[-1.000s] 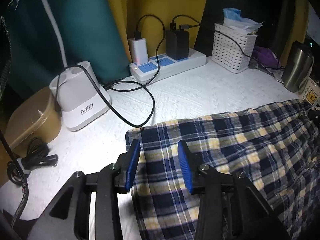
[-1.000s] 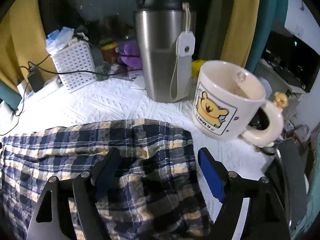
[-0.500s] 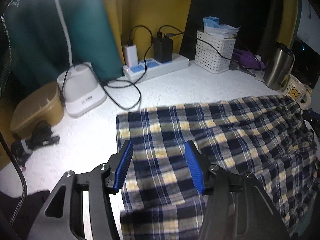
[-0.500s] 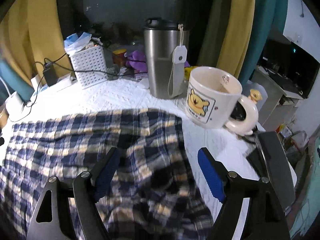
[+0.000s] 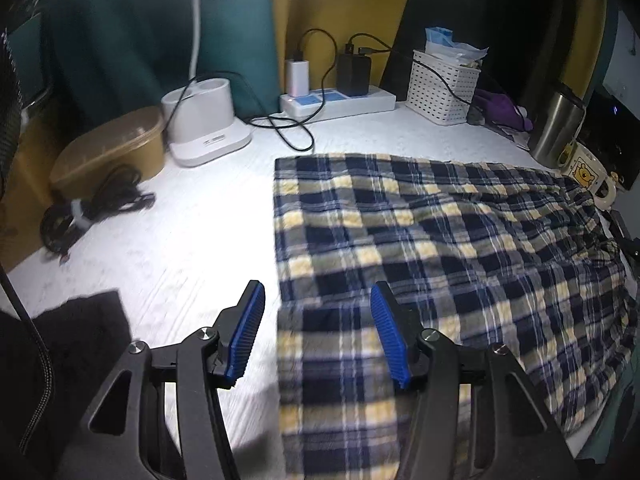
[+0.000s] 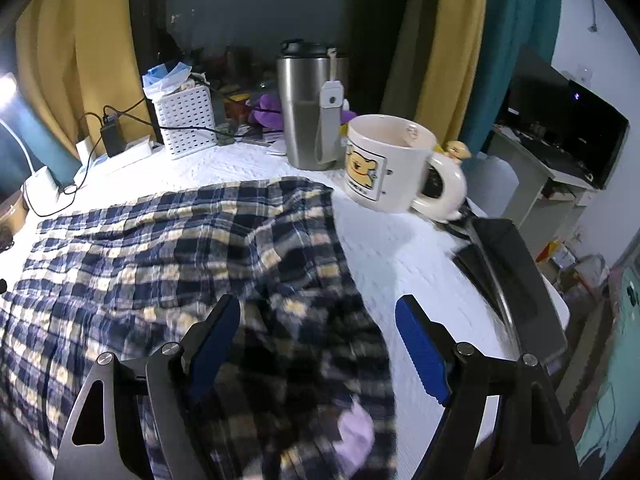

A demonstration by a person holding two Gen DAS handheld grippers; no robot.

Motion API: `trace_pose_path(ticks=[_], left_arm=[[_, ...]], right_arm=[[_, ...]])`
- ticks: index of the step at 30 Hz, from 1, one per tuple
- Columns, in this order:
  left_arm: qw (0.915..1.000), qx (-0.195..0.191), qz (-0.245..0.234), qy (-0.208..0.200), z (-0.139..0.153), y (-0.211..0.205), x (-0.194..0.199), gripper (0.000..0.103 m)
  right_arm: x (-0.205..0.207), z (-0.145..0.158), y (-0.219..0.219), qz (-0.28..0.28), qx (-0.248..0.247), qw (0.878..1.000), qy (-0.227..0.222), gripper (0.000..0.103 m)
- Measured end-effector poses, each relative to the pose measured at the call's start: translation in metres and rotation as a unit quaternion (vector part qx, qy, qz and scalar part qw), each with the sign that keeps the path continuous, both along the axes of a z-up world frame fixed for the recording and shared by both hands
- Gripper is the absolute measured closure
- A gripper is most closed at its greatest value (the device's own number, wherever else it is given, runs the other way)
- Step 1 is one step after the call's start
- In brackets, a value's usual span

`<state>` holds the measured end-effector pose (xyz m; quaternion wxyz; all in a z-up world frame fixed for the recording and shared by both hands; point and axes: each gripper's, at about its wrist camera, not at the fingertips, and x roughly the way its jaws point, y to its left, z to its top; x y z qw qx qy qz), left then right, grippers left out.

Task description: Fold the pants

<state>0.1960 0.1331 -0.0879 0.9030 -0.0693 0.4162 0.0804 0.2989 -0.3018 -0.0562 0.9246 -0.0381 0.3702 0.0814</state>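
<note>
Navy and yellow plaid pants lie spread across the white table, waist end toward the mug. A nearer layer of the cloth shows as a step just past the left fingertips. My left gripper hovers open above the pants' left edge, its blue pads clear of the cloth. In the right wrist view the pants fill the left half. My right gripper stands wide open over the waist end, gripping nothing. A pale purple label shows on the cloth below it.
A bear mug and steel tumbler stand beside the waist end. At the back are a white basket, power strip, white dock, tan tub and coiled cable. Dark cloth lies near left.
Both grippers have drawn back toward the near edge, so more of the pants and table shows. The left jaws have widened; the right jaws stay wide.
</note>
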Motion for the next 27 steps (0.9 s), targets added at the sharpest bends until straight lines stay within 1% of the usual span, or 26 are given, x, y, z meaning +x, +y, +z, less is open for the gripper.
trace_pose_path(ticks=[5,9,16,21,27], left_arm=[[1.0000,-0.001,0.003,-0.007,0.001,-0.001,-0.024,0.047],[0.9999,-0.005,0.005,-0.014,0.000,-0.004,-0.046,0.043],[0.9997,-0.010,-0.002,-0.022,-0.005,-0.017,-0.073,0.042],[0.9996,-0.008,-0.013,-0.024,-0.009,-0.030,-0.089,0.042],[0.9995,-0.003,-0.019,-0.026,-0.011,-0.040,-0.103,0.042]], right_arm=[[-0.026,0.000,-0.018,-0.013,-0.001,1.000,-0.007,0.022],[-0.048,-0.001,-0.030,-0.018,-0.003,1.000,-0.013,0.022],[-0.089,-0.010,-0.045,-0.013,-0.019,1.000,-0.019,0.021],[-0.113,-0.030,-0.048,-0.007,-0.056,0.998,-0.019,0.021],[-0.128,-0.048,-0.048,0.007,-0.096,0.995,-0.023,0.021]])
